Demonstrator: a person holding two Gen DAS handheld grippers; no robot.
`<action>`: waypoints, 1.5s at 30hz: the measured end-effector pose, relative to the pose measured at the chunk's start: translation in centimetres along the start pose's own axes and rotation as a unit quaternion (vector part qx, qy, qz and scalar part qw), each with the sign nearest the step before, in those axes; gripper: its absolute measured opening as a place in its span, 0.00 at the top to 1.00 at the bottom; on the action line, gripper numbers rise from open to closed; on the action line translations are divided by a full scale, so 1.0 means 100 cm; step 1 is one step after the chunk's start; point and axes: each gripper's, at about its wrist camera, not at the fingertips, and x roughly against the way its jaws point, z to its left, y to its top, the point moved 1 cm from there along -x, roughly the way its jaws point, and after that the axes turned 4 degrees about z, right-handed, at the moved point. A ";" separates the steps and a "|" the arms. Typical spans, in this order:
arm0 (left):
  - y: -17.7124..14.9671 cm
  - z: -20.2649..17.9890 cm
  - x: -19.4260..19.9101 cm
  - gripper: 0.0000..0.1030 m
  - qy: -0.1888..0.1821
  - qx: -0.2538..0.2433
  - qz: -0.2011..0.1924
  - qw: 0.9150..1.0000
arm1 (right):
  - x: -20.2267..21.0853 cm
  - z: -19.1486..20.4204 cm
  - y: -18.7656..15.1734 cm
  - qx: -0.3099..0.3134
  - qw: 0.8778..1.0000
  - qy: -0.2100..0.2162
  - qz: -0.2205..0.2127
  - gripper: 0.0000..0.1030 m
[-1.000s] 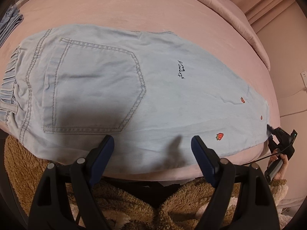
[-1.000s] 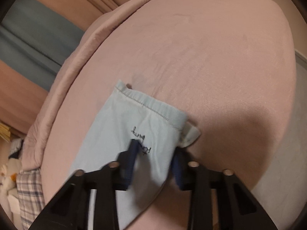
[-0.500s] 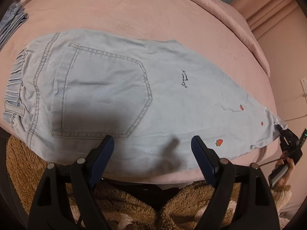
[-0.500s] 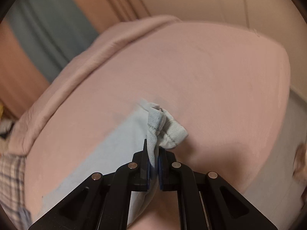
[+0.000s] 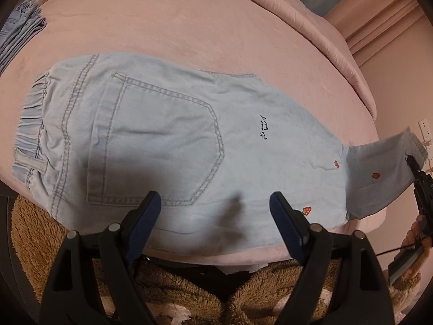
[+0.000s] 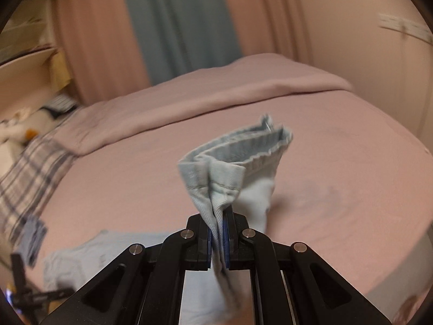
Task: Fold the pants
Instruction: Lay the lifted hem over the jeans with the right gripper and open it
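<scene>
Light blue denim pants [image 5: 167, 140] lie folded lengthwise on the pink bed [image 5: 189, 27], waistband at the left, back pocket up, small strawberry marks near the leg end. My left gripper [image 5: 215, 211] is open and empty above the pants' near edge. My right gripper [image 6: 217, 237] is shut on the leg hem [image 6: 230, 168] and holds it lifted off the bed. In the left wrist view the right gripper [image 5: 414, 166] shows at the far right with the lifted leg end [image 5: 384, 173].
A folded blue garment [image 5: 19, 29] lies at the bed's far left by a plaid cloth [image 6: 24, 178]. A brown fuzzy robe [image 5: 189, 295] is below the bed's near edge. Curtains [image 6: 176, 32] hang behind the bed.
My right gripper closed on the leg hem and lifted it up off the bed, tilting upward. My left gripper stayed open and backed away slightly from the pants.
</scene>
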 end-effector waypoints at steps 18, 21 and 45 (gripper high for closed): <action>-0.004 0.011 0.007 0.20 -0.001 0.007 -0.002 1.000 | -0.095 0.078 -0.074 0.098 0.973 0.062 0.202 0.93; -0.004 0.010 0.007 0.20 0.000 0.007 -0.002 1.000 | -0.105 0.076 -0.083 0.099 0.968 0.051 0.226 0.93; -0.002 0.016 -0.006 0.15 -0.015 0.016 0.005 1.000 | -0.081 0.089 -0.071 0.113 0.966 0.060 0.224 0.53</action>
